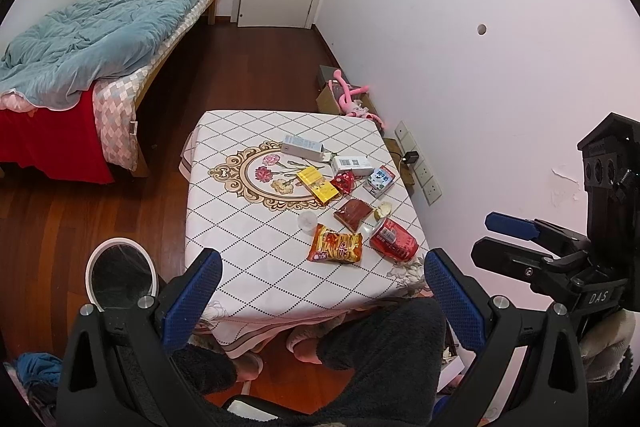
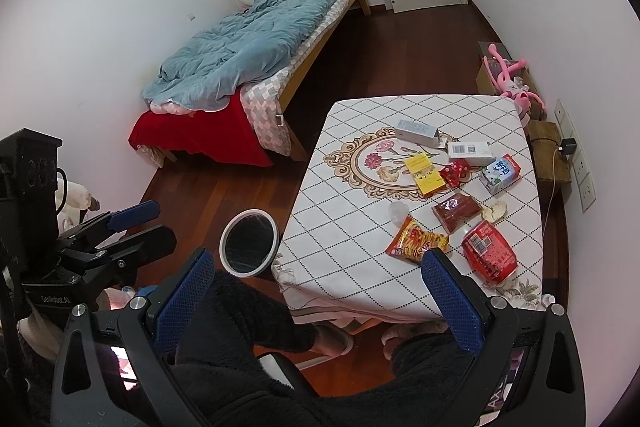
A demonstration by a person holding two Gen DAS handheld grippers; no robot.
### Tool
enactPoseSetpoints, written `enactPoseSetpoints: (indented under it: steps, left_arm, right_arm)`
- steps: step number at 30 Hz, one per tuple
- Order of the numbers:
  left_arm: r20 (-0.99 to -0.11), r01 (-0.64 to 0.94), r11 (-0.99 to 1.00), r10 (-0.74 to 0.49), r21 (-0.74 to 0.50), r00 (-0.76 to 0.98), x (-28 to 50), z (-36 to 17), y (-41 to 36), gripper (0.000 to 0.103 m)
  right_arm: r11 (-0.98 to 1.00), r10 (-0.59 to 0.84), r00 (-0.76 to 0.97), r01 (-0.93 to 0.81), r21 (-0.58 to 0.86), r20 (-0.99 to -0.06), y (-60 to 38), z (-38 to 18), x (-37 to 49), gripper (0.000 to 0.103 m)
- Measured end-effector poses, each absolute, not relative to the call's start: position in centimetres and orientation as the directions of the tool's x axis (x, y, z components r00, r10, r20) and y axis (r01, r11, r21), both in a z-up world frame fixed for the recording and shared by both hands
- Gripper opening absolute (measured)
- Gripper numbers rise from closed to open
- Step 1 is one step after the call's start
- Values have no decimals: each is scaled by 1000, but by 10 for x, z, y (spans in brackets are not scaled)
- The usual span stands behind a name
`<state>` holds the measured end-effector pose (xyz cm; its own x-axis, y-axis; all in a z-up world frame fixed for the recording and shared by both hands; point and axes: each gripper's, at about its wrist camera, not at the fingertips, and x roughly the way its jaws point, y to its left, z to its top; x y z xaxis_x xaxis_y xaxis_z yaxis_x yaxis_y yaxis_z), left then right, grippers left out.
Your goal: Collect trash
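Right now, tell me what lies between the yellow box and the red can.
In both wrist views, a dark red packet lies between the yellow box and the red can.

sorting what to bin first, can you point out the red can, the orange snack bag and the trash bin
red can [image 1: 394, 239], left wrist view, on its side wall
orange snack bag [image 1: 335, 243], left wrist view, middle of the bag
trash bin [image 2: 249, 241], right wrist view, dark liner inside
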<state>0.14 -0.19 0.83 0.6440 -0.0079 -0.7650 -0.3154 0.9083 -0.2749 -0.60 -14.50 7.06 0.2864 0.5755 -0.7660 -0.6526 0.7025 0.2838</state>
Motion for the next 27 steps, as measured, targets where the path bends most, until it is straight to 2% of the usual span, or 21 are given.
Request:
enactPoseSetpoints:
  steps: [27]
  left_arm:
    - [-765, -312, 907, -17, -283, 644, -1, 8, -3, 103]
  right_arm:
    - [694, 580, 288, -664, 278, -762, -139, 71, -6, 103]
